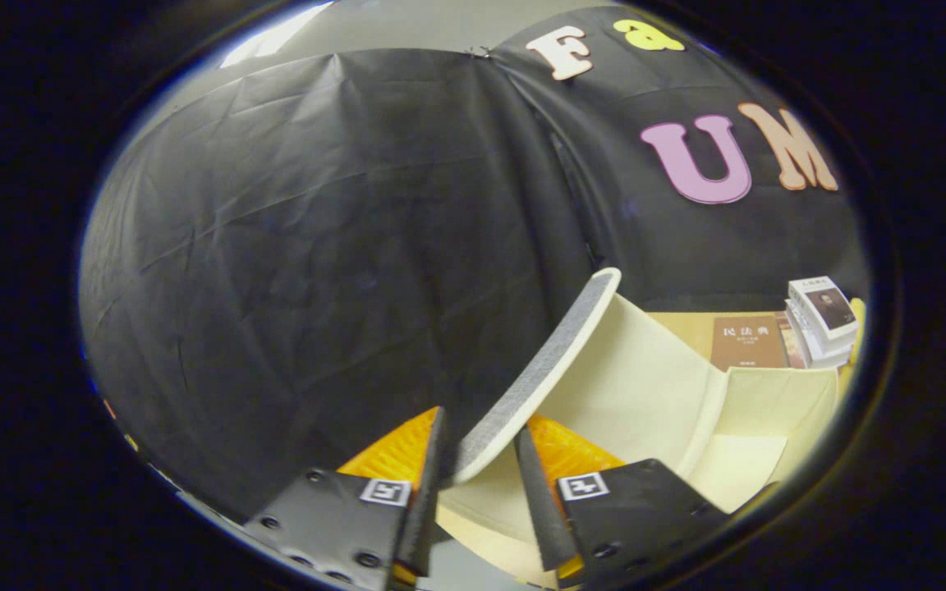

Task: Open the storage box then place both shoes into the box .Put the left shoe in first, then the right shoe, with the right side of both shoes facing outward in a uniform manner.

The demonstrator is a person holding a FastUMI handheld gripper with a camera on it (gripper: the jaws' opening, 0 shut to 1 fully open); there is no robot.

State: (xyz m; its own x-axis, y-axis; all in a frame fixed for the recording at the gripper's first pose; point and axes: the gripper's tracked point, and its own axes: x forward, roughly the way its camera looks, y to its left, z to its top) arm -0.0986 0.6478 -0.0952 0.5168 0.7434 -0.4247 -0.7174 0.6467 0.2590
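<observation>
Gripper view looks along my two fingers [432,484], with my gripper [477,472] set around the raised lid [543,369] of one cream storage box [769,402]. The lid's edge lies between the jaws, against the left finger, a gap at the right; I cannot tell whether I grip it. Beyond the box, one brown book [744,341] lies beside a stack of books [822,320].

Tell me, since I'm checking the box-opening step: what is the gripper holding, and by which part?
The gripper holds the cream storage box's grey-edged lid flap by its free edge, between both fingers.
</observation>
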